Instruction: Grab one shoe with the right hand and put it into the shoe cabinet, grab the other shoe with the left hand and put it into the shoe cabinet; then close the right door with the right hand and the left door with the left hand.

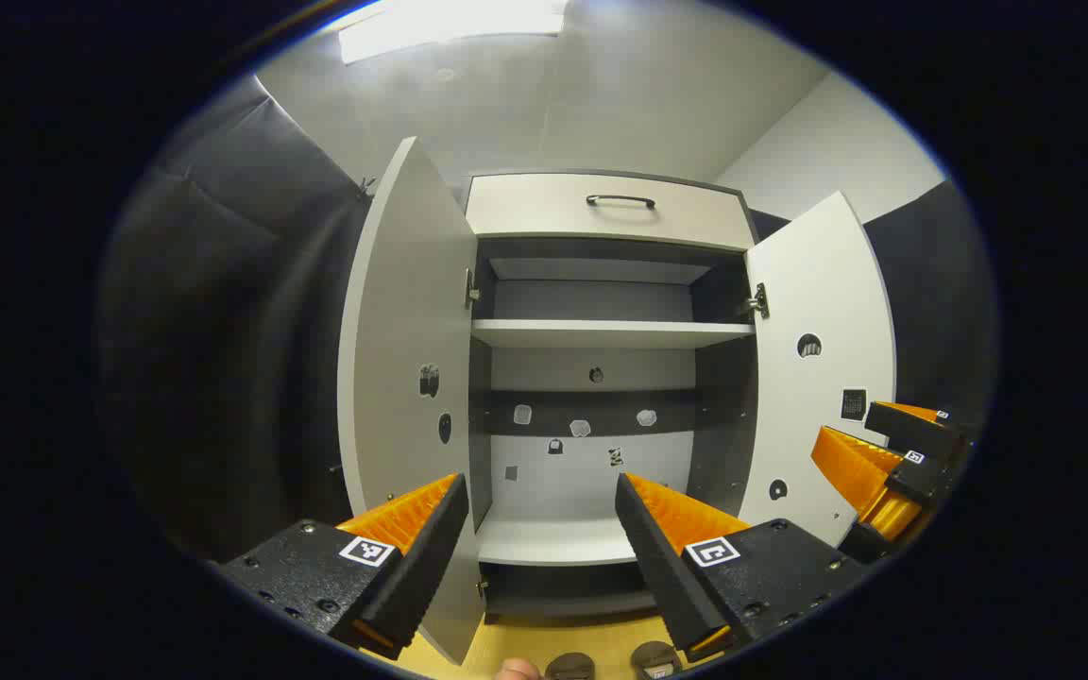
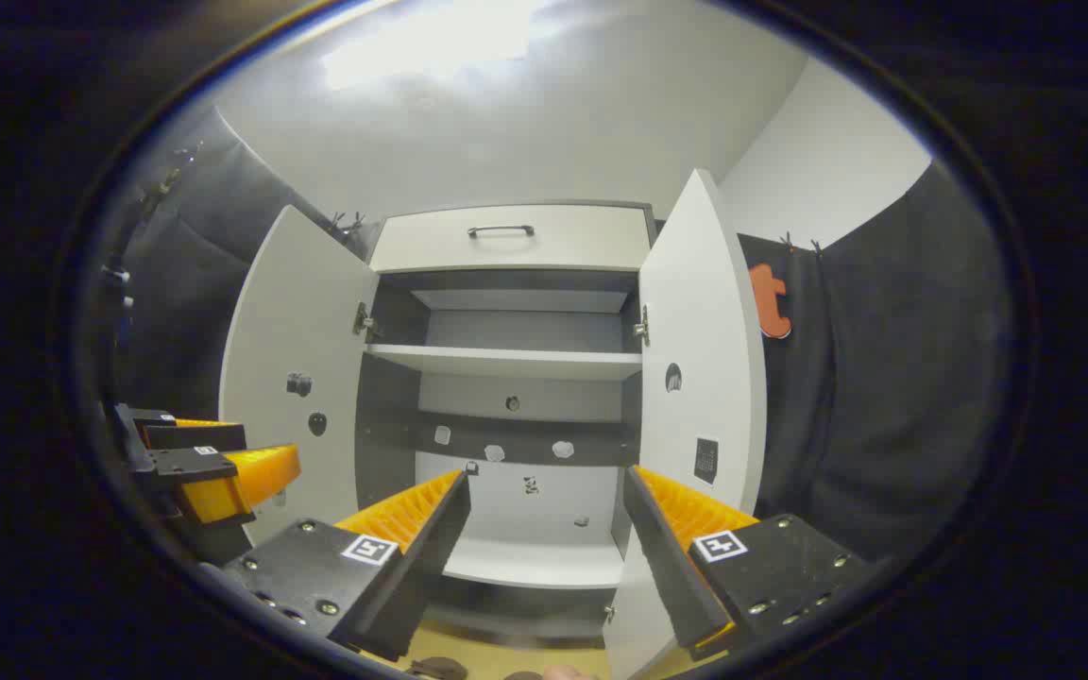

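Left gripper view looks straight at the shoe cabinet (image 1: 601,378), which stands with both doors swung out. The left door (image 1: 407,359) hangs open just past the left hand-held gripper (image 1: 539,529), whose fingers are spread wide with nothing between them. The right door (image 1: 823,368) is open too, and beside it, low at the right edge, sits the right hand-held gripper (image 1: 870,444), also spread apart and holding nothing. Across the top of the cabinet runs a drawer (image 1: 605,212) with a dark handle (image 1: 620,200). Below it an upper shelf (image 1: 605,332) and a lower shelf (image 1: 558,543) both lie bare. At the very bottom of the view, on the yellowish floor (image 1: 525,647), two dark rounded shapes (image 1: 610,664) peek in; I cannot tell whether they are the shoes.

From the right gripper view the same cabinet (image 2: 516,406) is seen with its doors (image 2: 700,359) apart, the right hand-held gripper (image 2: 544,529) open wide and empty in front of the lower shelf (image 2: 535,565). The left hand-held gripper (image 2: 213,453) shows at the left, before the left door (image 2: 294,368), its fingers parted.
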`<state>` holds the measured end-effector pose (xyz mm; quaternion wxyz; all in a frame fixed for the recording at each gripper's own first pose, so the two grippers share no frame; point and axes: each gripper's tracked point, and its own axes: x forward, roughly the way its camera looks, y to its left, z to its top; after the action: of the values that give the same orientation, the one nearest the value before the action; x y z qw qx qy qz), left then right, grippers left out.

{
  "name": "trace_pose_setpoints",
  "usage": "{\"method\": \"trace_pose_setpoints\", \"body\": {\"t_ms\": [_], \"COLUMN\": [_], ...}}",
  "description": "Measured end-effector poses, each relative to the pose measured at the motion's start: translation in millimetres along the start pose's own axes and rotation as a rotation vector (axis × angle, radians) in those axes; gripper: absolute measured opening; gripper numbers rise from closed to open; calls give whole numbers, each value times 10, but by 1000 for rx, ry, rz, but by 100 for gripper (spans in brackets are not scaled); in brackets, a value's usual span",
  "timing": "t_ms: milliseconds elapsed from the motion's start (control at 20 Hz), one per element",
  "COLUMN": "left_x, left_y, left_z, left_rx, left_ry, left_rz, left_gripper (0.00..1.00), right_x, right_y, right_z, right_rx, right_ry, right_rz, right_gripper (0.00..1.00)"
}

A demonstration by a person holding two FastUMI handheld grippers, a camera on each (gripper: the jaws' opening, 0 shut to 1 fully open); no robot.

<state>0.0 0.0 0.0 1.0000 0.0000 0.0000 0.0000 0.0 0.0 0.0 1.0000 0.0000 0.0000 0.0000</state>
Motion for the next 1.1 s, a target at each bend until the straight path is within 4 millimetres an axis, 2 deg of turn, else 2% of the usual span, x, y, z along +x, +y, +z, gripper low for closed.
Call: {"method": "trace_pose_setpoints", "body": {"t_ms": [200,250,350,450,500,700,950,1100], "left_x": [22,27,38,52,61,64,58,50], "left_y": [28,31,58,98,117,204,372,468], "left_z": [-22,-12,2,22,29,54,112,105], "left_rx": [-1,-1,-1,4,9,16,26,29], "left_ry": [9,8,5,0,-2,-9,-26,-23], "left_rz": [12,14,22,32,35,56,94,117], "left_gripper": [96,92,96,92,96,96,96,93], "right_x": [4,0,-6,-56,-83,-189,-484,-751], "right_y": [-12,-12,-17,-24,-13,-29,-10,23], "right_z": [-64,-111,-362,-675,-821,-1410,-2536,-3232], "right_rx": [-11,-16,-28,-33,-34,-31,5,8], "right_ry": [6,13,42,96,120,205,440,599], "right_rz": [-3,-2,-1,-1,2,-1,4,17], "right_gripper": [98,98,98,98,98,98,98,98]}}
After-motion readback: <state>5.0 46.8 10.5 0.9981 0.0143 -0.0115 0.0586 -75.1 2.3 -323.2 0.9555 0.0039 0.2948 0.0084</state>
